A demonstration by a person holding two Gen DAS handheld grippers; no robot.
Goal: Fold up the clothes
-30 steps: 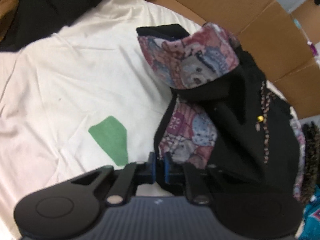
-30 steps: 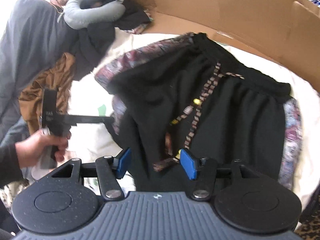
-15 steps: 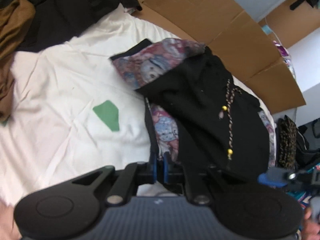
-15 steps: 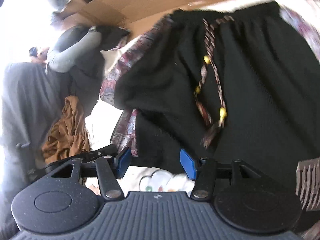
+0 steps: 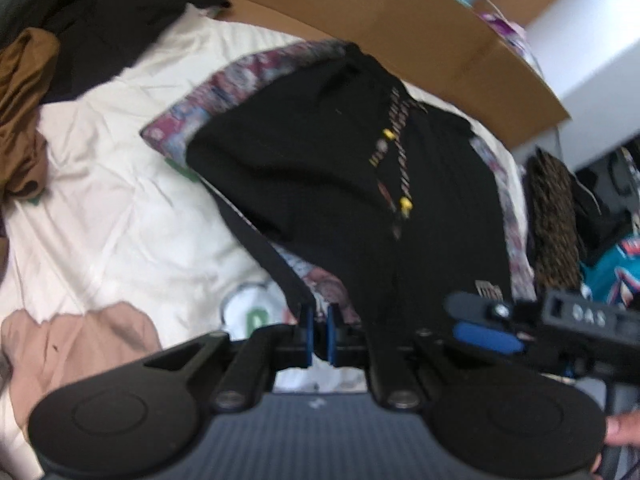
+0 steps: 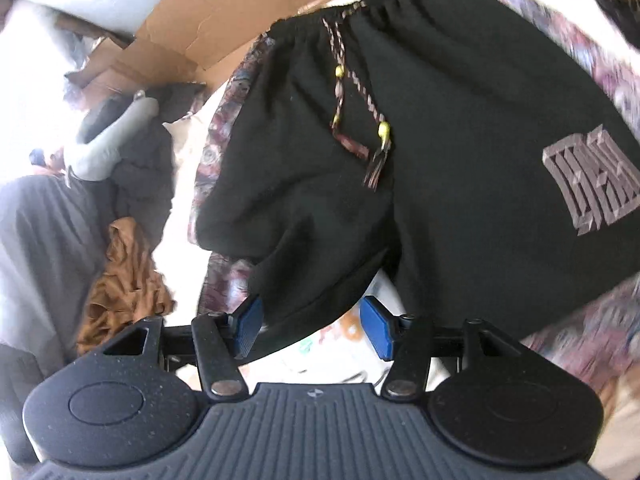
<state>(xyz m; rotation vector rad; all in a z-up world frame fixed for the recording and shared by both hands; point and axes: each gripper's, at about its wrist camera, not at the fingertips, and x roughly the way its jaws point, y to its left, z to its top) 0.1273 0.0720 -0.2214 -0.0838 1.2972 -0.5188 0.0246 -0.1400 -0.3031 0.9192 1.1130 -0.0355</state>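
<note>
1. Since the earlier frame, the black shorts [image 5: 348, 184] have been spread flatter on the white sheet [image 5: 112, 208], the raised patterned leg has been lowered, and the right gripper [image 6: 312, 322] has been brought to the hem.
2. Black knit fabric is seen on the shorts, with patterned maroon-and-blue side panels [image 5: 224, 96], a gathered waistband [image 6: 384, 4] at the far end, and a grey block logo [image 6: 592, 188] ahead and to the right of the right gripper.
3. A braided drawstring [image 6: 352, 104] with yellow beads is laid over the front of the shorts, ahead of both grippers.
4. The left gripper [image 5: 318, 334] is seen with its blue pads drawn nearly together; a thin black edge of the shorts runs down to them, but whether it is pinched cannot be told.
5. The right gripper is held with its pads spread apart, and the black hem of the shorts lies between them without being clamped.
6. A brown garment [image 5: 24, 112] is bunched far to the left of the left gripper, with dark clothing [image 5: 120, 20] beyond it.
7. A cardboard sheet [image 5: 400, 28] stands behind the shorts, past the waistband.
8. A beige cloth [image 5: 80, 352] lies close to the left of the left gripper, on the sheet.
</note>
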